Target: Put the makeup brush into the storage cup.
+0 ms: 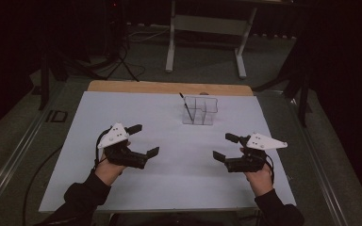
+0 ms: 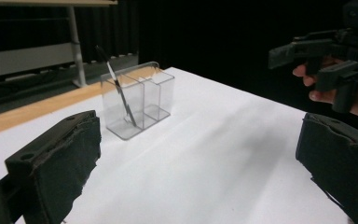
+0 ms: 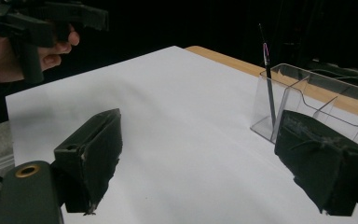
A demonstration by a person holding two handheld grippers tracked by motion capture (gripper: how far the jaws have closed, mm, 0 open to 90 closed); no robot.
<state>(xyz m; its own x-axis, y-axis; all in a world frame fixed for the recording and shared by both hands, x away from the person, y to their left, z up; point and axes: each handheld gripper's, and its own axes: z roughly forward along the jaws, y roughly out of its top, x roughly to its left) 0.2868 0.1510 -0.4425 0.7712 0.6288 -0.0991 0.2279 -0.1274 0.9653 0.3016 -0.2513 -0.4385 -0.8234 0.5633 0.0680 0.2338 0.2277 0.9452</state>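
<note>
We hold the left claw (image 1: pixel 143 140) and right claw (image 1: pixel 226 147) low over the white desk (image 1: pixel 179 183), jaws apart and empty — a ready pose, we judge. Farther off, a pen (image 1: pixel 187 107) leans inside the clear holder (image 1: pixel 199 111).

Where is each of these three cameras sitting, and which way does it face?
High view: above the person's side, looking forward and down on the white table sheet; forearms, left gripper, right gripper.
Left gripper view: on that gripper, between its open black jaws, facing the clear plastic divided holder with a thin black pen; the other hand shows.
Right gripper view: likewise, holder at right.
All share holder and pen.
</note>
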